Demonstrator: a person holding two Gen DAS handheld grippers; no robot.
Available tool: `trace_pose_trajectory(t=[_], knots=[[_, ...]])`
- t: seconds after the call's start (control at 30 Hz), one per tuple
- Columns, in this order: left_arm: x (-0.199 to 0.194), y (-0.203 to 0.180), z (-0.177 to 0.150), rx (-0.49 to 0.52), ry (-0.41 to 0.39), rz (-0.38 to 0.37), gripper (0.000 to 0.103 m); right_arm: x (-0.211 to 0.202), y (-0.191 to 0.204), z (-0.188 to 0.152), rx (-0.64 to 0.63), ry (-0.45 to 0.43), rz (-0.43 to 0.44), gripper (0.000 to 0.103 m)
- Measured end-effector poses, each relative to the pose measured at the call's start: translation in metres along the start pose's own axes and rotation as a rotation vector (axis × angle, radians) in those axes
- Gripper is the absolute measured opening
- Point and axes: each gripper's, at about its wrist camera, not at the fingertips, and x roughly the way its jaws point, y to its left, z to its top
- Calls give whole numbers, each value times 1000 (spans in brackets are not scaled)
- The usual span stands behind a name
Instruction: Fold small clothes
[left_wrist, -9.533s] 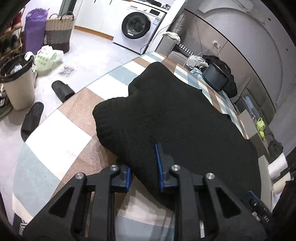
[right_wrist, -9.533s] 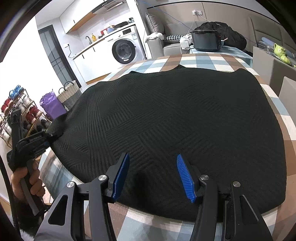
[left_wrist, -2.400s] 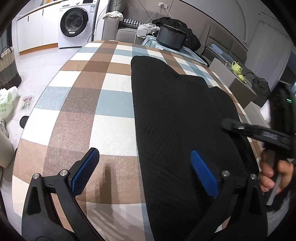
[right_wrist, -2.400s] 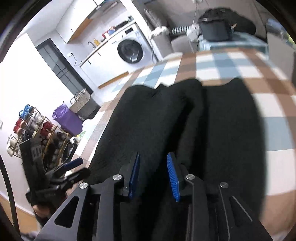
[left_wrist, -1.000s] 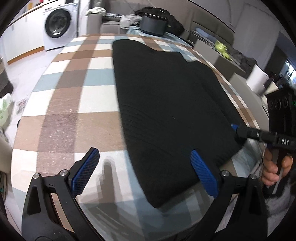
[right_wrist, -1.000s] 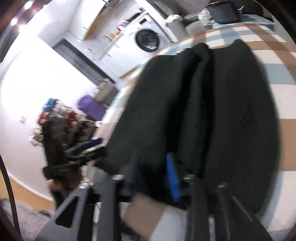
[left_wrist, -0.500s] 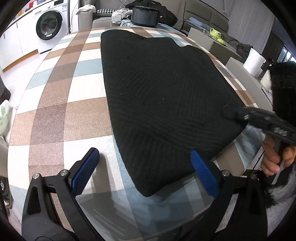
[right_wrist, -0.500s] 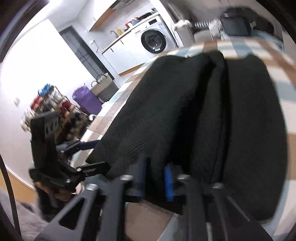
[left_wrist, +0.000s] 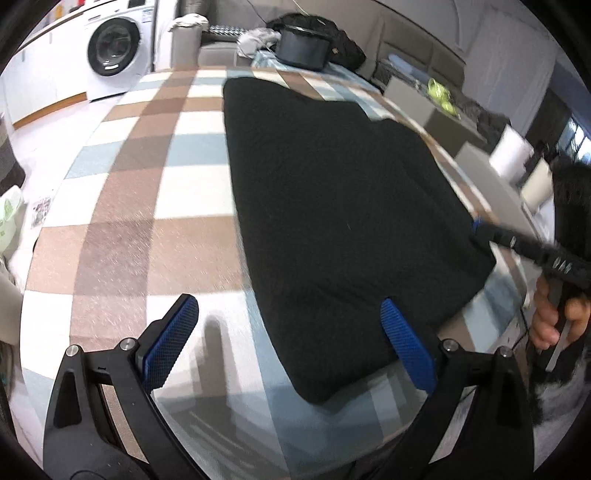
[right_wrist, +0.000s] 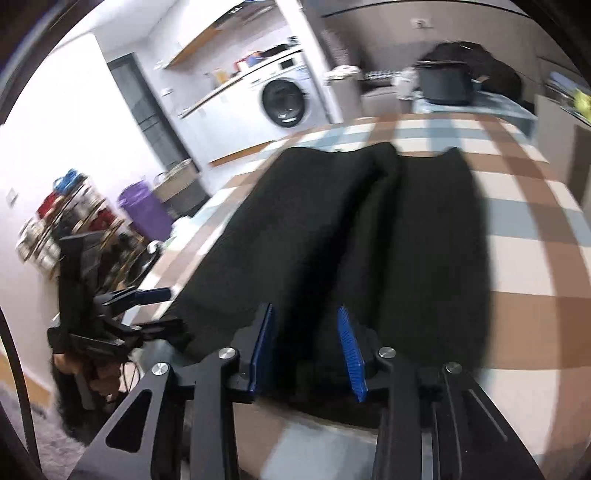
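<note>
A black knit garment (left_wrist: 332, 206) lies folded lengthwise on the checked table (left_wrist: 122, 206), with a raised fold line down its middle (right_wrist: 369, 221). My left gripper (left_wrist: 288, 306) hovers open and wide over the garment's near left corner, touching nothing. My right gripper (right_wrist: 304, 314) is at the garment's near edge; its jaws are opening and the blue pads stand apart, with the hem below and between them, not pressed. Each gripper shows in the other's view: the right gripper (left_wrist: 480, 229) at the garment's right edge, the left gripper (right_wrist: 155, 306) at its left.
A person's hand (left_wrist: 554, 321) holds the right gripper's handle. The table's near edge runs just under both grippers. Beyond the table are a washing machine (left_wrist: 114, 51), a black pot (left_wrist: 303, 51), a purple bag (right_wrist: 146, 210) and a shoe rack (right_wrist: 55, 214).
The right gripper's jaws were nearly closed at the garment's near edge half a second ago and have now parted. The left gripper stays open in about the same place.
</note>
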Motion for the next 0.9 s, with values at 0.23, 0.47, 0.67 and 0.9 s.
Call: trace_pose_trajectory(t=[0.23, 0.47, 0.67, 0.9], knots=[[6, 18, 16, -84, -8, -7, 98, 34, -18, 0, 50, 57, 39, 36], [5, 24, 30, -113, -39, 9, 98, 37, -7, 17, 32, -28, 24, 4], [14, 24, 37, -105, -29, 24, 98, 2, -5, 5, -16, -66, -59, 4], [29, 11, 42, -71, -29, 42, 98, 20, -34, 10, 68, 4, -34, 20]])
